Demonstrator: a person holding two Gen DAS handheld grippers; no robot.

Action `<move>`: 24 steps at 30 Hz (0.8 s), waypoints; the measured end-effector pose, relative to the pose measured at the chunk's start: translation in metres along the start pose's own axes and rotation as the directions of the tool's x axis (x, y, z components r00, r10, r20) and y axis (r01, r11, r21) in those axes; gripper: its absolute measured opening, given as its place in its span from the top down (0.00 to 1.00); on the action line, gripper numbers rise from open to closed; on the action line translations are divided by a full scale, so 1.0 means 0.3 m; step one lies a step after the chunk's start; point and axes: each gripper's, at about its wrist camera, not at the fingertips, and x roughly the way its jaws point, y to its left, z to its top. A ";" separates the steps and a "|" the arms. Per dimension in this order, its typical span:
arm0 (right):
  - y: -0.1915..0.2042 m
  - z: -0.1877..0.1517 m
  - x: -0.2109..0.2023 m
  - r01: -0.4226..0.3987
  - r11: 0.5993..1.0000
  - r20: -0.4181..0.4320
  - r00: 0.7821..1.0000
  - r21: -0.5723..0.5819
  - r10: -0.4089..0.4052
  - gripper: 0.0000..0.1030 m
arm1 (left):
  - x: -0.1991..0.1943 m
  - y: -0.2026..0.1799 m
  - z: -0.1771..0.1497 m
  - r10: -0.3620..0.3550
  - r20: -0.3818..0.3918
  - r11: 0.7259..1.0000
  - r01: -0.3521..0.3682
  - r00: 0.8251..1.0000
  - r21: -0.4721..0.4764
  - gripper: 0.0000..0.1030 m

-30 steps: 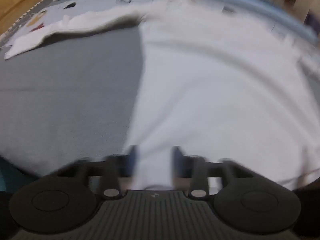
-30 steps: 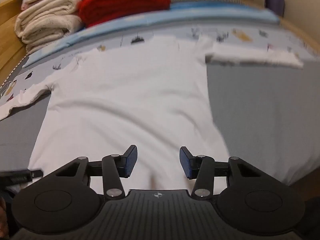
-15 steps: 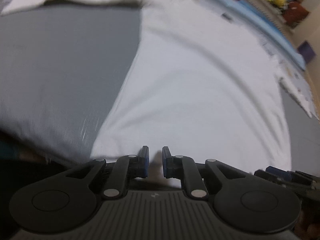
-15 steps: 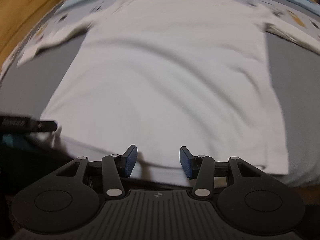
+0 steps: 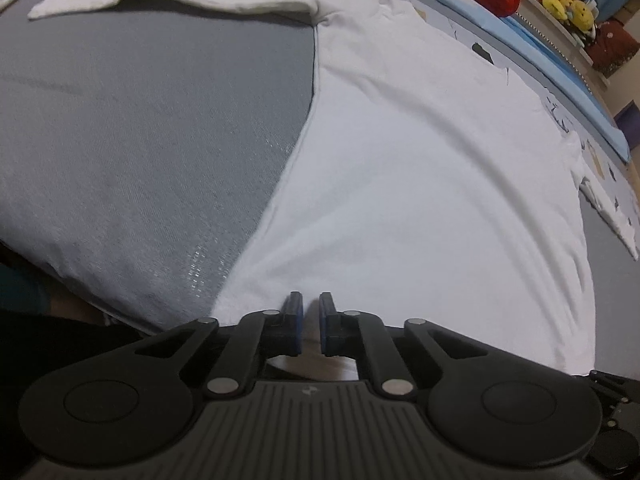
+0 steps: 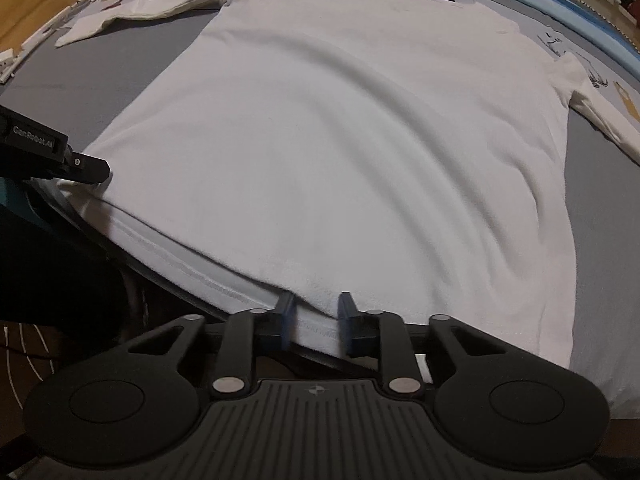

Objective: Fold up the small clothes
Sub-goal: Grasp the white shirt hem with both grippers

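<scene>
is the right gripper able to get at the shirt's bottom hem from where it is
Probably yes: the right gripper sits at the near hem of the white shirt, jaws apart with hem fabric between them, and nothing blocks it.

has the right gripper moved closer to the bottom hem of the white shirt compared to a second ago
Yes. The right gripper has pulled back toward the near edge: a second ago it sat over the white shirt; now its fingers straddle the hem.

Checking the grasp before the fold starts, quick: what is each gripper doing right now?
Left gripper: shut on the bottom hem of the white shirt.
Right gripper: partly open, hem between its fingers, not clamped.
</scene>
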 end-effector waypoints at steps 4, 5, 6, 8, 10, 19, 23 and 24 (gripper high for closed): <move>-0.013 -0.039 -0.034 -0.030 0.999 0.011 0.999 -0.022 0.030 1.00 | -0.020 0.026 -0.001 -0.023 0.007 0.999 0.024 1.000 -0.028 0.93; -0.016 -0.051 -0.046 -0.032 0.999 0.017 0.999 -0.028 0.033 1.00 | -0.023 0.032 0.000 -0.036 0.006 0.999 0.036 0.999 -0.037 0.93; -0.019 -0.061 -0.061 -0.039 0.999 0.025 0.999 -0.030 0.040 1.00 | -0.024 0.033 0.001 -0.052 0.002 0.998 0.052 0.999 -0.042 0.93; -0.021 -0.062 -0.096 -0.064 0.997 0.051 0.997 -0.042 0.066 1.00 | -0.029 0.033 0.002 -0.070 0.005 0.996 0.070 0.998 -0.048 0.93; -0.023 -0.071 -0.138 -0.090 0.993 0.067 0.993 -0.081 0.095 1.00 | -0.035 0.021 0.003 -0.075 0.020 0.997 0.076 0.997 -0.027 0.90; -0.079 -0.104 -0.166 -0.031 0.995 0.047 0.998 -0.098 0.036 1.00 | -0.034 0.012 0.013 -0.046 0.045 0.998 0.047 0.998 -0.032 0.54; -0.101 -0.092 -0.171 0.000 0.997 0.067 0.998 -0.075 0.005 0.80 | -0.040 0.065 0.004 -0.107 -0.008 0.986 0.105 0.994 -0.133 0.54; -0.109 -0.092 -0.168 -0.003 0.997 0.064 0.998 -0.077 0.008 0.76 | -0.037 0.077 -0.003 -0.126 -0.032 0.980 0.120 0.991 -0.160 0.54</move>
